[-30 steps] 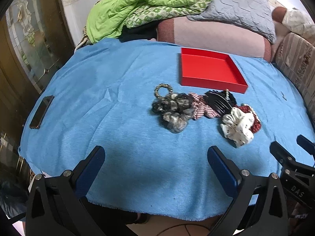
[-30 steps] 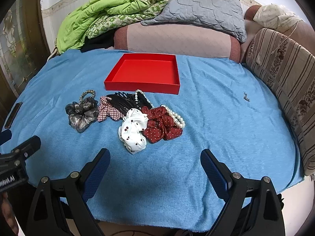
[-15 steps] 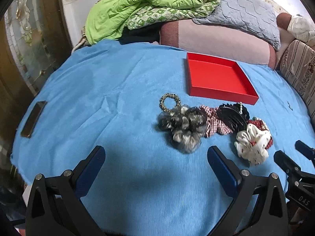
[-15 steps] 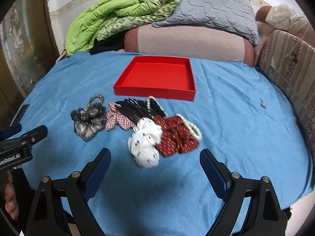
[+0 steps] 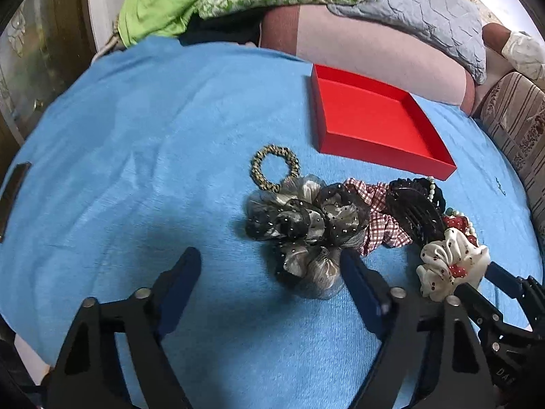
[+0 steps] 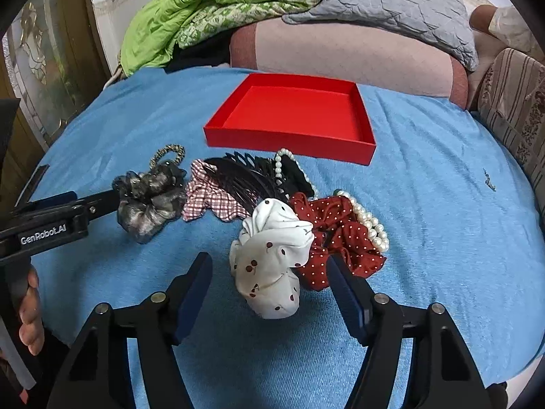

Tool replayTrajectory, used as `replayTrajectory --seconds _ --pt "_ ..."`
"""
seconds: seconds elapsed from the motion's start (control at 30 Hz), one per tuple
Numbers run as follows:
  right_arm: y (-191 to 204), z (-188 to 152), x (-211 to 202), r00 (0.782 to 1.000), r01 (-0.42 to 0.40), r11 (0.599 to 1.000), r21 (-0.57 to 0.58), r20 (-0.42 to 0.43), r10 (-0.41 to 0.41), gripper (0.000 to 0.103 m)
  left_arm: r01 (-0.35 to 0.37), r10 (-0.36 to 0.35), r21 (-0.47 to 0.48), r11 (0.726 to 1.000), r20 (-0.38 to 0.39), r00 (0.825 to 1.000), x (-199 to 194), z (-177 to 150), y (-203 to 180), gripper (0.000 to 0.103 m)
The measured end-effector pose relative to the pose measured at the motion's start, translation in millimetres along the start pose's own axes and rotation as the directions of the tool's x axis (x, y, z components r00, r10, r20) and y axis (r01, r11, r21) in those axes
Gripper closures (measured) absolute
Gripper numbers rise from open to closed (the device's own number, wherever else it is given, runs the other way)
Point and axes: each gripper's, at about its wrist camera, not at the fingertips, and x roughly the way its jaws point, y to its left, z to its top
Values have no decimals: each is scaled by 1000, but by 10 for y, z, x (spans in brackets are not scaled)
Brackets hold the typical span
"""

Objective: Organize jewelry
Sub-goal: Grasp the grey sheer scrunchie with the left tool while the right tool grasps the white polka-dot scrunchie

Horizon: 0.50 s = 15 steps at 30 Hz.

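An empty red tray (image 5: 371, 121) (image 6: 293, 112) sits on the blue cloth. In front of it lies a row of accessories: a gold beaded ring (image 5: 274, 167), a grey-black sheer scrunchie (image 5: 306, 228) (image 6: 150, 197), a red checked scrunchie (image 5: 378, 218), a black claw clip (image 6: 245, 179), a white cherry scrunchie (image 6: 272, 255), a red dotted scrunchie (image 6: 340, 238) and a pearl bracelet (image 6: 369, 221). My left gripper (image 5: 270, 272) is open, its fingers flanking the near edge of the grey scrunchie. My right gripper (image 6: 269, 274) is open around the white scrunchie.
The blue cloth (image 6: 442, 221) covers a round surface. Green bedding (image 6: 211, 10), a grey pillow (image 6: 385, 3) and a pink cushion (image 6: 347, 58) lie behind. A striped sofa (image 6: 514, 109) stands at right. A dark phone (image 5: 13, 187) lies at the left edge.
Both grippers have moved forward and down toward the accessories. The left now reaches the grey scrunchie, the right the white one. Nothing was gripped.
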Motion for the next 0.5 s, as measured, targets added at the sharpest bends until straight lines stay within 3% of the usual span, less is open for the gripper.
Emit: replayTrajectory --seconds 0.17,0.3,0.4,0.5 --pt "-54 11 115 1000 -11 1000 23 -28 12 44 21 -22 -6 1000 -43 999 191 9 -19 46" --pt "-48 9 165 999 -20 1000 21 -41 21 59 41 -42 -13 999 -71 997 304 21 -38 82" --pt "-35 -7 204 998 -29 999 19 -57 31 72 55 -56 -8 998 -64 996 292 21 -63 93" --pt "-41 -12 220 998 -33 999 24 -57 34 82 63 -63 3 998 -56 996 237 22 -86 97"
